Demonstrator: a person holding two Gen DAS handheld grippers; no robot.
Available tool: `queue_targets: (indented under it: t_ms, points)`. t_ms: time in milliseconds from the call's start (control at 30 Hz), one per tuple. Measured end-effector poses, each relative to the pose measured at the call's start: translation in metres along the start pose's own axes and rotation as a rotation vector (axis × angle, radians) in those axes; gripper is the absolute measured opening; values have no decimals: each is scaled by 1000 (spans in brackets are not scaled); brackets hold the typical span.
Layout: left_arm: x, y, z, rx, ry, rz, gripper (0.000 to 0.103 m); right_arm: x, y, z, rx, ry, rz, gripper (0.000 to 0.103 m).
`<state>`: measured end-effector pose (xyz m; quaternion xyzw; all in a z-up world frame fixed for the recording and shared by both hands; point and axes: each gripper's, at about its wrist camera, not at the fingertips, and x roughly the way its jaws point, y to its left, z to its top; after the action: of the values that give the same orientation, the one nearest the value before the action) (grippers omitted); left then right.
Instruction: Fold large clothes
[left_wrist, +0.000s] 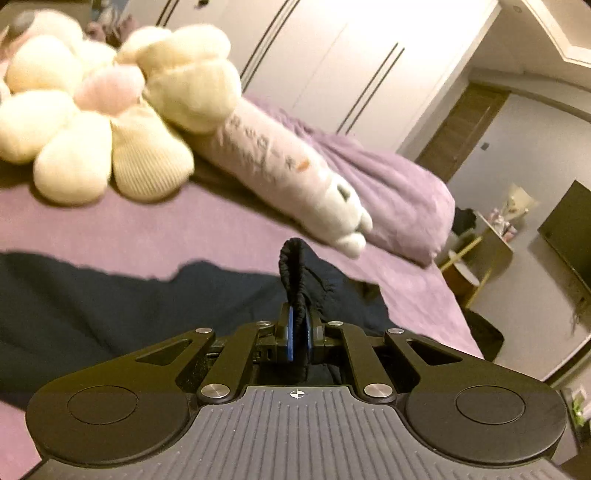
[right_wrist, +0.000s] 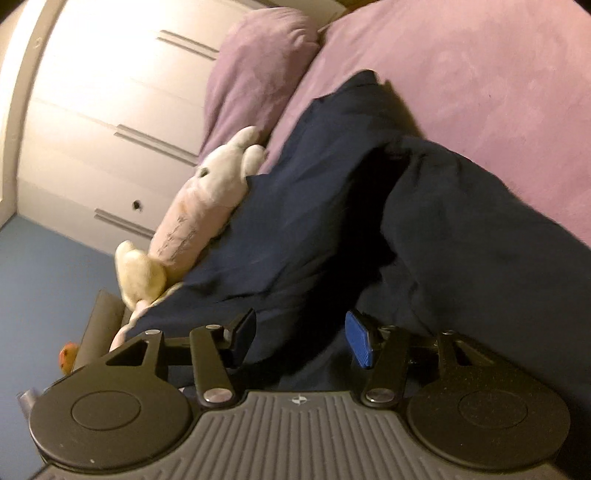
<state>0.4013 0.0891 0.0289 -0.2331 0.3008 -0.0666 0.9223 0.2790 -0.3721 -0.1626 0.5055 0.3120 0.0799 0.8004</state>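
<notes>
Left gripper (left_wrist: 298, 326): fingers clenched on a gathered elastic edge of the navy garment (left_wrist: 110, 295). Right gripper (right_wrist: 301, 338): fingers released, spread over the garment's folds. Garment lies on the purple bed (left_wrist: 166, 229), just beside the long plush toy (left_wrist: 288, 173).

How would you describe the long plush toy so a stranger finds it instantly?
Start at the purple bed. Beside the cream flower cushion lies the long plush toy: a pale lilac tube with a white animal face, the only cylinder-shaped thing there.

plush toys (left_wrist: 110, 110) beyond open bedspread (left_wrist: 207, 229)
</notes>
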Motion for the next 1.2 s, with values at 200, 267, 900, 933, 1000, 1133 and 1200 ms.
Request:
queue_targets:
  t_ms: [200,267,900,933,1000,1133,1200]
  points:
    - [15,12,-10,34,39,52,8,7,14,27,-50,-85,-70,13]
    - [28,10,-25,66,71,53,9,-6,17,34,-73,-147,-67,13]
    - [68,-4,-80,344,4,210,9,-11,80,-6,-721,-293,-383,20]
    - [74,-3,-81,353,21,228,10,0,83,-10,-740,-289,-367,20]
    - [84,1,-84,333,65,254,11,21,87,-18,-775,-266,-354,20]
    - [92,8,-92,345,77,288,22,68,82,-22,-823,-182,-402,19]
    - [95,10,-94,343,81,294,24,82,75,-23,-826,-152,-424,19]
